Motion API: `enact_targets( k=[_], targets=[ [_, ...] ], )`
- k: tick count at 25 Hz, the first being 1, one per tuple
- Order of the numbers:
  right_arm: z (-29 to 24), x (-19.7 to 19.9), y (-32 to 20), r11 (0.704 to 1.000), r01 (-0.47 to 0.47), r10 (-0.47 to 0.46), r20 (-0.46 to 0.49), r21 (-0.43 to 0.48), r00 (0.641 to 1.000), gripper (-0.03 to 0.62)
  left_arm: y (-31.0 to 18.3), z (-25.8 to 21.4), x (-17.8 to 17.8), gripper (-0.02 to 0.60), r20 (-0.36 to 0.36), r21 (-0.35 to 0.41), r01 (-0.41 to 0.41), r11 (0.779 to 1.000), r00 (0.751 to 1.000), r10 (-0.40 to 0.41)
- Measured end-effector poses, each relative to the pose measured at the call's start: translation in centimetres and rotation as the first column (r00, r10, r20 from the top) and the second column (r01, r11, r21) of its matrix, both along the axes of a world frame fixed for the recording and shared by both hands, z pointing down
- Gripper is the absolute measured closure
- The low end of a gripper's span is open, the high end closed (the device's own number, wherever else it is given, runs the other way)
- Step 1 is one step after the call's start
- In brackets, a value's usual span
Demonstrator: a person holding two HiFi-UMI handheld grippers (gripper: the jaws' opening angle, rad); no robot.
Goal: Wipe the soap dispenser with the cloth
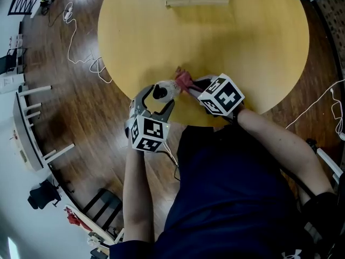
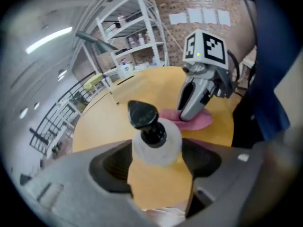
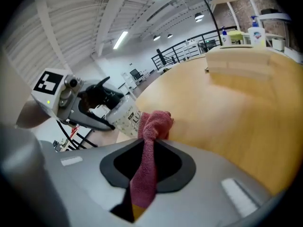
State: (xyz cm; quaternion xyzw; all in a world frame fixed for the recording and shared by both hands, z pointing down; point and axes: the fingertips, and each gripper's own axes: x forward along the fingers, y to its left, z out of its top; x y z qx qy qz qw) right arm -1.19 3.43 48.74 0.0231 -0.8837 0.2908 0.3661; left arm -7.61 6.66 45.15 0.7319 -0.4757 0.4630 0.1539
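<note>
- Grey left hand-held gripper (image 1: 156,99): it stands wide, with its pads clamped on the shoulder of the soap dispenser (image 2: 155,143). I judge that this clamp should be firm and unmoving, because each stroke of the wipe will push the bottle sideways against it.
- Soap dispenser: this is a clear bottle with a black pump (image 2: 142,115), held tilted at the near edge of the round wooden worktop (image 1: 242,36). I cannot tell whether its base rests on the wood. A smooth bottle is likely to twist in the grip, so light strokes along its length look safer than hard scrubbing.
- Pink cloth (image 3: 151,126): a bunched end sticks out past the right jaws and lies against or just beside the bottle's side. Press that soft bunch flat on the wall and draw it from shoulder to base. Then roll the left wrist to bring an unwiped side round.
- Right hand-held gripper (image 3: 147,150): it is narrow, pinched on a strip of the cloth. Hold that pinch tight so the cloth is not dragged out. Let only the fabric meet the bottle, not the hard jaw tips.
</note>
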Motion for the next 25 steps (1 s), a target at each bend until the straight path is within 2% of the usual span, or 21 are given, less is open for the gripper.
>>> enact_targets(
  k=[1,2,4,5,6,7,10,18,19,20,21,22,23,25],
  targets=[
    [-0.4,0.1,-0.8,1.0,-0.022,0.022,0.004,0.012,1.0,0.526,0.1,0.1,-0.3,0.247,-0.051,0.006,0.086,0.996,0.995,-0.086],
    [-0.6,0.3,-1.5,0.999,-0.044,0.044,0.0,0.02,0.999,0.526,0.4,0.2,-0.5,0.249,-0.111,0.011,0.179,0.984,0.978,-0.177],
    [-0.3,1.6,-2.2,0.996,-0.082,0.082,-0.02,0.026,0.996,0.526,1.1,0.4,-0.5,0.266,-0.23,0.018,0.346,0.938,0.914,-0.333],
    [-0.3,2.4,-2.4,0.995,-0.095,0.096,-0.033,0.025,0.995,0.526,1.2,0.4,-0.3,0.267,-0.278,0.025,0.402,0.915,0.882,-0.38],
    [-0.3,3.2,-2.5,0.994,-0.106,0.107,-0.045,0.023,0.993,0.526,1.1,0.6,-0.1,0.266,-0.309,0.034,0.433,0.901,0.862,-0.402],
    [-0.3,3.8,-2.4,0.993,-0.115,0.116,-0.056,0.019,0.992,0.526,0.8,0.9,0.2,0.253,-0.322,0.045,0.44,0.897,0.856,-0.404],
    [0.6,4.7,-1.8,0.99,-0.142,0.142,-0.074,0.005,0.987,0.525,-0.9,3.0,0.5,0.19,-0.316,0.081,0.403,0.912,0.878,-0.36],
    [0.7,4.8,-1.7,0.977,-0.212,0.213,-0.085,0.027,0.973,0.525,-3.1,4.6,-0.1,0.21,-0.314,0.134,0.334,0.933,0.907,-0.279],
    [0.6,4.7,-1.8,0.974,-0.225,0.226,-0.081,0.027,0.971,0.525,-3.2,4.6,-0.3,0.21,-0.323,0.13,0.331,0.935,0.905,-0.276],
    [0.5,4.7,-2.0,0.971,-0.239,0.241,-0.074,0.026,0.968,0.525,-3.3,4.6,-0.5,0.211,-0.352,0.114,0.343,0.932,0.892,-0.285],
    [0.3,4.7,-2.1,0.967,-0.254,0.255,-0.066,0.024,0.965,0.525,-3.4,4.4,-0.8,0.212,-0.409,0.08,0.375,0.924,0.857,-0.312],
    [0.1,4.6,-2.3,0.963,-0.269,0.27,-0.057,0.022,0.961,0.525,-3.6,3.9,-1.2,0.212,-0.497,0.024,0.422,0.906,0.792,-0.355],
    [-0.1,4.7,-2.5,0.959,-0.282,0.283,-0.045,0.021,0.958,0.525,-3.8,3.1,-1.5,0.212,-0.599,-0.045,0.471,0.881,0.693,-0.401],
    [-1.0,4.7,-2.7,0.954,-0.299,0.3,-0.008,0.025,0.954,0.525,-4.3,0.8,-2.2,0.213,-0.766,-0.153,0.533,0.832,0.468,-0.441]
  ],
)
